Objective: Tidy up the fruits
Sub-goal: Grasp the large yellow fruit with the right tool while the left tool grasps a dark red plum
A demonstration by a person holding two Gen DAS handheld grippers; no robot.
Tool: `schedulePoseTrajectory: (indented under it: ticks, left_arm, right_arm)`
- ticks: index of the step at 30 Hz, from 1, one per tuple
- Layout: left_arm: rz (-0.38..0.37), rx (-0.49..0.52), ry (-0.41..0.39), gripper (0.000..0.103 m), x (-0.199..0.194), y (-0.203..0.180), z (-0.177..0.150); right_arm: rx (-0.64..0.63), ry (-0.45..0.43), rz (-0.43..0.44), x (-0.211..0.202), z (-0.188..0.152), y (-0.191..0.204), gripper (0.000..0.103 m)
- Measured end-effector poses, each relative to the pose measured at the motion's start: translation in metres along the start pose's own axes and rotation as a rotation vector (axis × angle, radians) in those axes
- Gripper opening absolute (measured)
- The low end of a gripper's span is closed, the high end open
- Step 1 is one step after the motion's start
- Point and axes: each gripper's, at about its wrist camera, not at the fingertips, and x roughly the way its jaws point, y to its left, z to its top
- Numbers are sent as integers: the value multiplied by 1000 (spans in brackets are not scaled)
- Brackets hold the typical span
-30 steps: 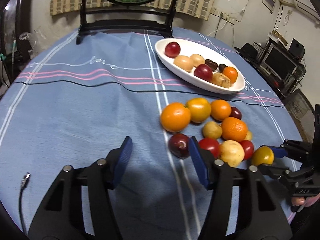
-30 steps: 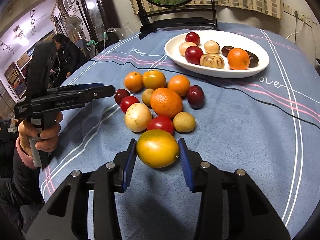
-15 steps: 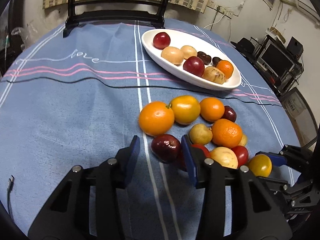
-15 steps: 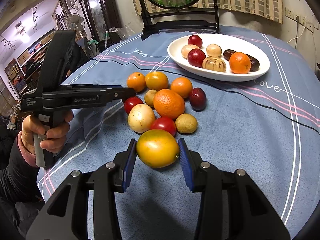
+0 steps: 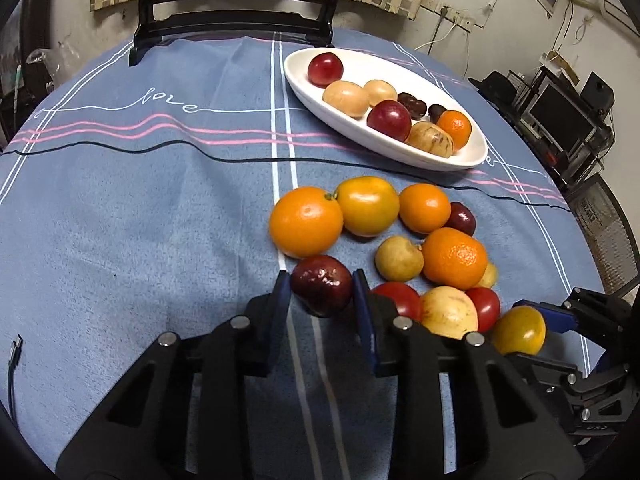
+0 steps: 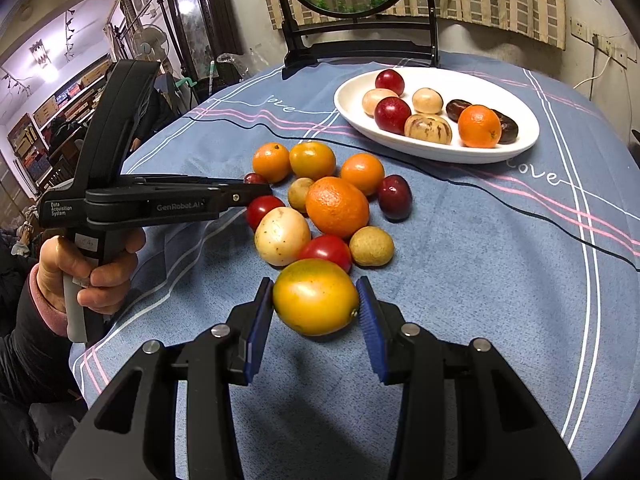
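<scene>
A pile of loose fruits lies on the blue tablecloth: oranges, a yellow-orange fruit, red tomatoes, pale potatoes-like fruits. My left gripper is shut on a dark red plum at the near left of the pile. My right gripper is shut on a yellow-orange fruit, held at the near edge of the pile; it also shows in the left wrist view. A white oval plate holding several fruits sits beyond the pile.
A black mirror stand stands at the table's far edge. A cable end lies at the left edge. Shelves and electronics stand to the right of the table. The left gripper's body reaches across the right view.
My left gripper moved forward around the dark red plum and closed on it. My right gripper kept hold of the yellow-orange fruit and barely shifted.
</scene>
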Motion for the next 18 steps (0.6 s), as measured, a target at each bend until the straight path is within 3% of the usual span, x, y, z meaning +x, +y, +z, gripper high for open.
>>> schedulePoseTrajectory:
  ticks: [8,13,18]
  left_arm:
    - [45,20,-22,32,2,-6,2]
    - [14,-31,-25,32,-5,4,-1]
    - [4,-42,-97,32,-25,8,-8]
  right_arm:
    - [6,0,1,0,0,-1,42]
    - [14,0,5,0,-1,-2,43]
    - [22,0,11,0,-1,-4,43]
